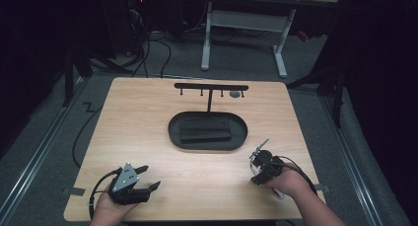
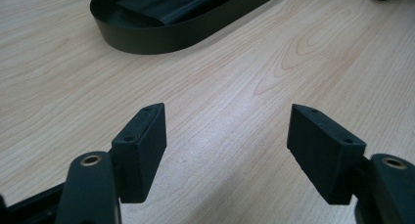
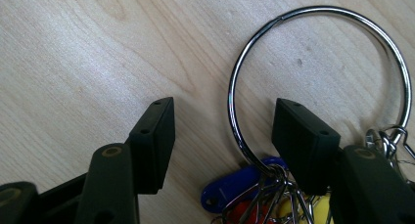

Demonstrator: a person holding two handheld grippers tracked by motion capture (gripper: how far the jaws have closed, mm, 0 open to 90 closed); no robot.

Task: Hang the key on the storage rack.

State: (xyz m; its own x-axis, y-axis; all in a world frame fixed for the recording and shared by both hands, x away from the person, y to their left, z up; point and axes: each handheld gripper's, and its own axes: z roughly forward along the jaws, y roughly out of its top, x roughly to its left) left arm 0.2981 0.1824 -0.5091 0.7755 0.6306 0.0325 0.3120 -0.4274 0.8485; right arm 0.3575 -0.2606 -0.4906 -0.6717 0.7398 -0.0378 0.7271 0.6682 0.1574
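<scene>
Along the near edge of the wooden desk, a person's two hands each hold a set of tongs. At the near left corner, the left tongs sit with jaws spread wide over bare wood, gripping nothing; the left gripper view shows open grain between the jaws and clear room ahead up to the tray. At the near right, the right tongs are also parted, and a large steel key ring lies flat on the desk around one jaw, that jaw standing inside the loop and the other outside it. Coloured key tags, blue, red and yellow, bunch at the ring's near side, cut off by the bottom of the right gripper view; whether the jaw touches the wire cannot be told. Mid-desk, a black oval tray holds a flat dark block, its detail hard to make out. Behind it rises a black T-shaped hook stand, near the far edge. Beyond the desk, a white-legged table and cables fade into darkness.
</scene>
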